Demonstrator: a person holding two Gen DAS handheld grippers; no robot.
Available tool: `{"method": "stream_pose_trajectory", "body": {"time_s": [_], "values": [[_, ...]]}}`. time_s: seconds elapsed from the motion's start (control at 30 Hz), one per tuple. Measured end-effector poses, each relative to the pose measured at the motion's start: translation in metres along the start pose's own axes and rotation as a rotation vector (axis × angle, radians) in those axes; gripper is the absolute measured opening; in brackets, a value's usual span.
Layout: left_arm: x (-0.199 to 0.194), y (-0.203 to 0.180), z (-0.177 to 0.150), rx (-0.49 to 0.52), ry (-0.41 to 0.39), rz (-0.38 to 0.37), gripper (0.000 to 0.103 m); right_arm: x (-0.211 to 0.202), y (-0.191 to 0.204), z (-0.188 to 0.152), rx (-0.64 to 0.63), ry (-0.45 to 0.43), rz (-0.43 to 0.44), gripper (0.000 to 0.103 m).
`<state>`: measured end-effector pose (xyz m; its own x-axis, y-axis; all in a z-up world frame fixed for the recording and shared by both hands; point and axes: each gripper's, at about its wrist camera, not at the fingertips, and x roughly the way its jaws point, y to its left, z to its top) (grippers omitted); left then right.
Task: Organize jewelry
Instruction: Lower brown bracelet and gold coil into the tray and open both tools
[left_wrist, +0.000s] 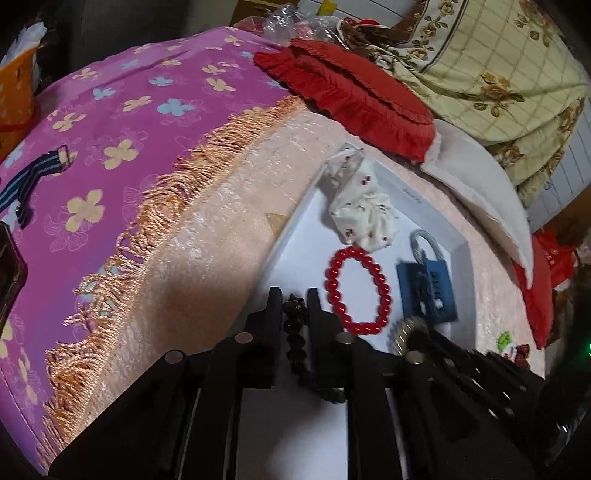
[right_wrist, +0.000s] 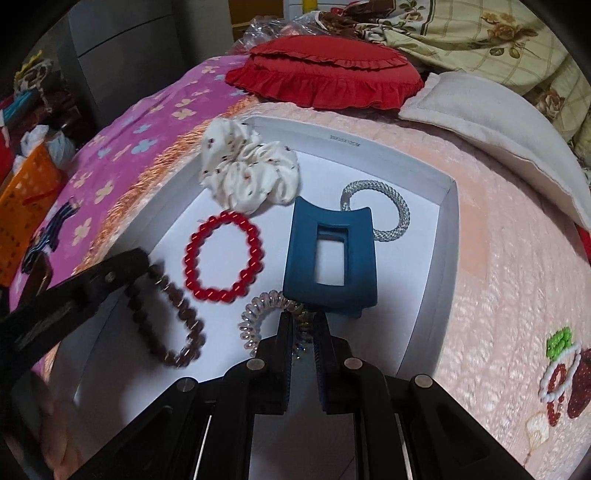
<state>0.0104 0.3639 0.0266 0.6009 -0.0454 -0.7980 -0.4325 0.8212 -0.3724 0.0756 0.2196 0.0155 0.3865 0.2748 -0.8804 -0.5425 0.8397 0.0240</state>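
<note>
The right gripper (right_wrist: 303, 325) pinches a clear spiral hair tie (right_wrist: 255, 325) low over the white box (right_wrist: 443, 236). The left gripper (left_wrist: 293, 295), jaws slightly parted, has a dark bead bracelet (right_wrist: 166, 317) between its 2 fingers; whether the pads press it, I cannot tell. Beyond, inside the box, lie a red bead bracelet (right_wrist: 223, 254), a blue claw clip (right_wrist: 332, 258), a silver hair ring (right_wrist: 388, 210) and a white scrunchie (right_wrist: 247, 170). A red cushion (right_wrist: 325, 74) sits farther back.

Counted in the white box (right_wrist: 447, 206): two bead bracelets, one red (right_wrist: 223, 254), one brown (right_wrist: 166, 314). One scrunchie (right_wrist: 247, 170), one blue claw clip (right_wrist: 330, 258), two hair ties, silver (right_wrist: 380, 210) and clear spiral (right_wrist: 258, 321).
</note>
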Motion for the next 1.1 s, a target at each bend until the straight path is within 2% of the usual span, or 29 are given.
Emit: {"method": "stream_pose_trajectory", "body": {"time_s": [0.03, 0.1, 0.2, 0.33, 0.37, 0.47, 0.6, 0.73, 0.93, 1.1], "values": [[-0.001, -0.001, 0.0, 0.002, 0.002, -0.011, 0.026, 0.001, 0.0, 0.001, -0.002, -0.002, -0.007, 0.01], [-0.007, -0.006, -0.001, 0.014, -0.011, -0.033, 0.031, -0.001, -0.001, 0.002, 0.006, 0.0, -0.003, 0.01], [-0.018, -0.015, -0.003, 0.037, -0.035, -0.028, 0.035, -0.012, -0.004, -0.004, 0.024, -0.008, 0.019, 0.01], [-0.029, -0.022, -0.007, 0.051, -0.056, -0.034, 0.035, -0.038, -0.012, -0.019, 0.052, -0.049, 0.024, 0.011], [-0.031, -0.024, -0.008, 0.055, -0.064, -0.029, 0.035, -0.045, -0.016, -0.024, 0.062, -0.064, 0.03, 0.014], [-0.037, -0.03, -0.011, 0.061, -0.086, -0.015, 0.035, -0.06, -0.028, -0.036, 0.091, -0.084, 0.037, 0.033], [-0.043, -0.041, -0.015, 0.109, -0.107, 0.01, 0.035, -0.079, -0.046, -0.055, 0.154, -0.113, 0.057, 0.033], [-0.05, -0.054, -0.023, 0.152, -0.136, 0.031, 0.035, -0.107, -0.069, -0.091, 0.222, -0.144, 0.082, 0.033], [-0.071, -0.082, -0.038, 0.205, -0.186, -0.007, 0.035, -0.149, -0.129, -0.16, 0.359, -0.173, -0.019, 0.034], [-0.112, -0.116, -0.07, 0.324, -0.263, -0.045, 0.035, -0.179, -0.18, -0.21, 0.459, -0.195, -0.128, 0.034]]}}
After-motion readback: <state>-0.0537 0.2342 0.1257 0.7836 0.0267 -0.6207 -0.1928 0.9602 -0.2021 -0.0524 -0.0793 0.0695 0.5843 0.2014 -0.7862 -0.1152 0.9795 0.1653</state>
